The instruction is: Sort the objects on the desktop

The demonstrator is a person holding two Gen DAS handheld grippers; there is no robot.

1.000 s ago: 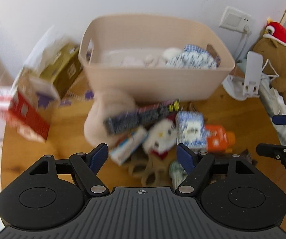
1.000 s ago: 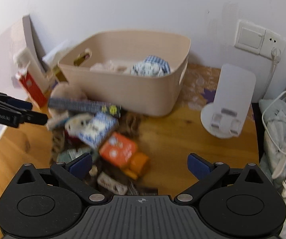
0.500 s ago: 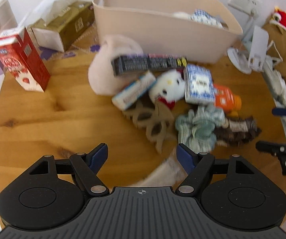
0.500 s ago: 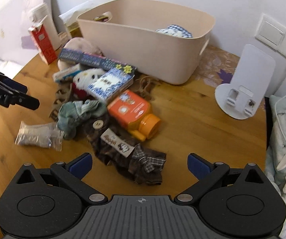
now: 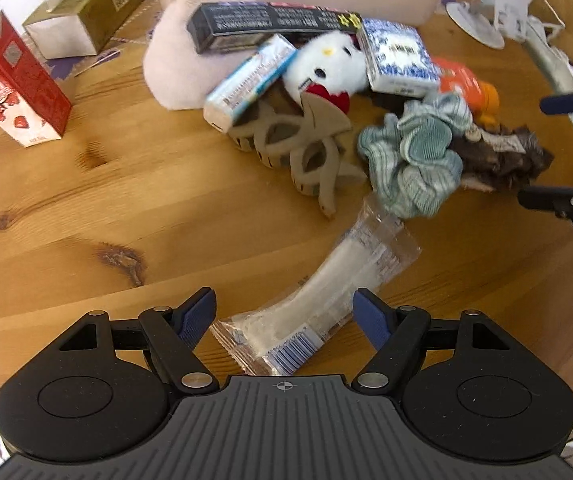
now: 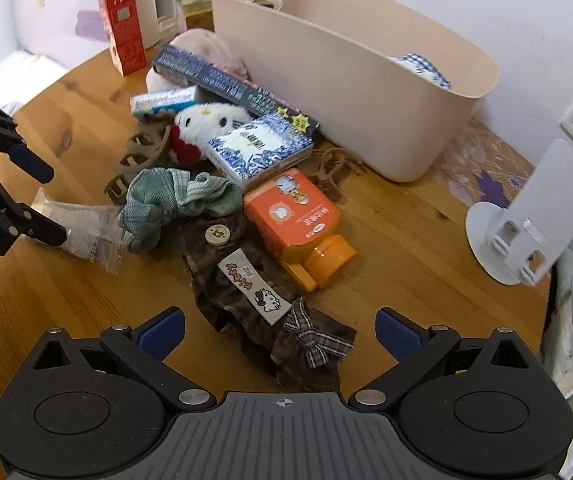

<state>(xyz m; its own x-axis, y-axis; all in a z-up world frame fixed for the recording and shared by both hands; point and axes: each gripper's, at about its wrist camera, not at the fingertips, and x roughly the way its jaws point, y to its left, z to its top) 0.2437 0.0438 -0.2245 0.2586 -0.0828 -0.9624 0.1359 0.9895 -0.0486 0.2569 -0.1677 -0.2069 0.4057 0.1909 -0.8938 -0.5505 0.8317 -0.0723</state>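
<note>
With both sets of jaws spread and nothing between the pads, the left gripper (image 5: 284,316) hangs over the clear packet (image 5: 322,300), presumably the nearest loose item, while the right gripper (image 6: 280,330) straddles the brown cloth (image 6: 246,288). Only the right wrist view shows the beige bin (image 6: 366,92) interior (1 blue-patterned item inside).

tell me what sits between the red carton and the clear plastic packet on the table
Nothing: bare wooden table between red carton and clear packet, seen in the left wrist view.
</note>
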